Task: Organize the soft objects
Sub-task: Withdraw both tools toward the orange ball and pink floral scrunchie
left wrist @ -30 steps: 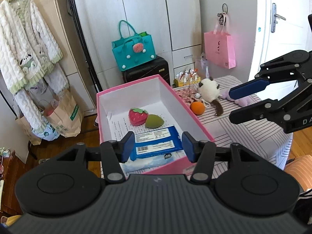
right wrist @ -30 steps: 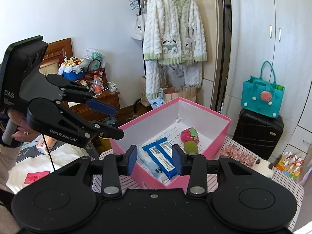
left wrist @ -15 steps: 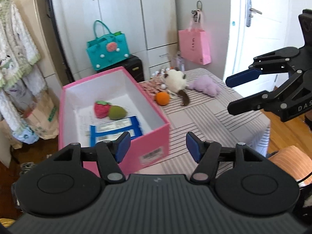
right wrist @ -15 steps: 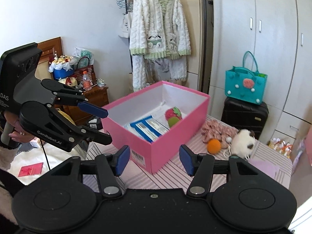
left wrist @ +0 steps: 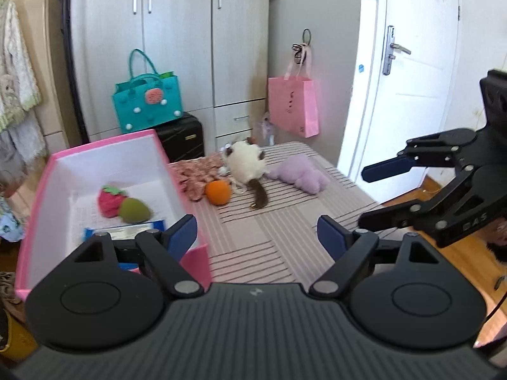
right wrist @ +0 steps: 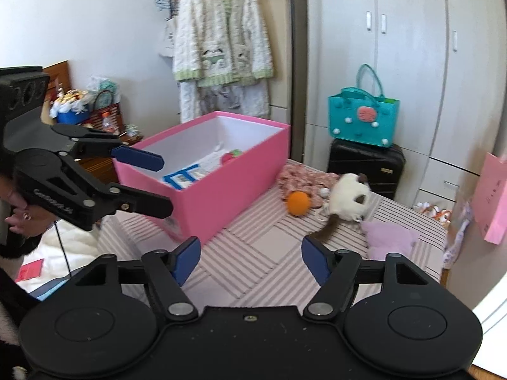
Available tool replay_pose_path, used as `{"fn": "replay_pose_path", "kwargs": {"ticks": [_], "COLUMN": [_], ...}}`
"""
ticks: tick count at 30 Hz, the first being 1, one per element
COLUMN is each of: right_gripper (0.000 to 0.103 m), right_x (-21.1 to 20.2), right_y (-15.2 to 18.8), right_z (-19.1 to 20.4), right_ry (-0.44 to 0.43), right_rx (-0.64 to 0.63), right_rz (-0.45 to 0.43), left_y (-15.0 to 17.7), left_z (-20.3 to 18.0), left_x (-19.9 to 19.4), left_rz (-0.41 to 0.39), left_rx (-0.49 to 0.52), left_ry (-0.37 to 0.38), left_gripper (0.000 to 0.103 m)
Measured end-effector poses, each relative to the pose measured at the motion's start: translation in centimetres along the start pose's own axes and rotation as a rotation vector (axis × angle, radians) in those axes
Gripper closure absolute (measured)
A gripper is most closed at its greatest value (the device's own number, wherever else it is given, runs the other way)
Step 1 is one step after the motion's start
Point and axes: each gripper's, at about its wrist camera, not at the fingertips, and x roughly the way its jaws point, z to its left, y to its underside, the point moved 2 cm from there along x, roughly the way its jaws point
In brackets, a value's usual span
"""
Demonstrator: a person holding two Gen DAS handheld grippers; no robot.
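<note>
Pink box point(left wrist: 187, 171) on the striped tablecloth point(left wrist: 269, 240), both grippers spread wide and empty
Left gripper point(left wrist: 257, 233) and right gripper point(right wrist: 250, 258) have just been opening, nothing between their jaws, both above bare cloth. Inside the box lie a strawberry plush point(left wrist: 109, 201), a green plush point(left wrist: 135, 210) and a blue packet point(right wrist: 182, 177). Beyond it on the cloth: orange ball point(left wrist: 218, 192), white plush cat point(left wrist: 245, 164), purple plush point(left wrist: 299, 174), floral fabric point(left wrist: 193, 175)

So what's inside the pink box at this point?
Inside the pink box: a red strawberry plush, a green plush touching it, a blue wipes pack and white paper beneath them. The left hand-held gripper covers the box's near corner.
</note>
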Motion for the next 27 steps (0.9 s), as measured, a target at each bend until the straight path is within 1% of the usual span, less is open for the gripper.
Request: {"fn": "replay_pose_path", "kwargs": {"ticks": [1,2,4,8,13,18,21,25,27], "right_gripper": [0.014,0.012,0.011,0.011,0.011,0.011,0.011,0.011,0.011], "right_x": [0.1,0.2,0.7,1.7,3.5,5.1,6.1,7.2,7.5], "right_y": [0.2,0.4,0.8,1.7,2.9,4.0,4.4,4.3,3.8], "right_z": [-0.5,-1.1,-2.2,-4.5,-7.8,-11.5,-12.9,-13.7,-13.9], "right_ry": [0.009,0.019,0.048,0.120,0.178,0.207,0.224,0.241,0.233], "right_rx": [0.003,0.006,0.011,0.015,0.031,0.095,0.110,0.096,0.083], "right_rz": [-0.009,-0.024,-0.045,-0.043,-0.038,-0.034,-0.020,-0.016,-0.018], "left_y": [-0.1,-0.3,-0.6,-1.1,-1.8,-2.5,-2.7,-2.8,-2.7], "left_z": [-0.3,-0.6,-1.3,-2.7,-3.9,-3.8,-3.3,-2.1,-1.6], "left_x": [0.6,1.1,2.1,4.6,8.3,12.2,14.5,17.8,18.8], "left_rz": [-0.006,-0.011,-0.028,-0.058,-0.063,-0.074,-0.062,0.016,0.020], "left_rx": [-0.005,-0.010,-0.010,0.001,-0.005,-0.053,-0.090,-0.172,-0.193], "left_ry": [0.008,0.014,0.019,-0.012,-0.079,-0.172,-0.212,-0.219,-0.244], "left_gripper": [0.016,0.016,0.016,0.016,0.015,0.015,0.015,0.015,0.018]}}
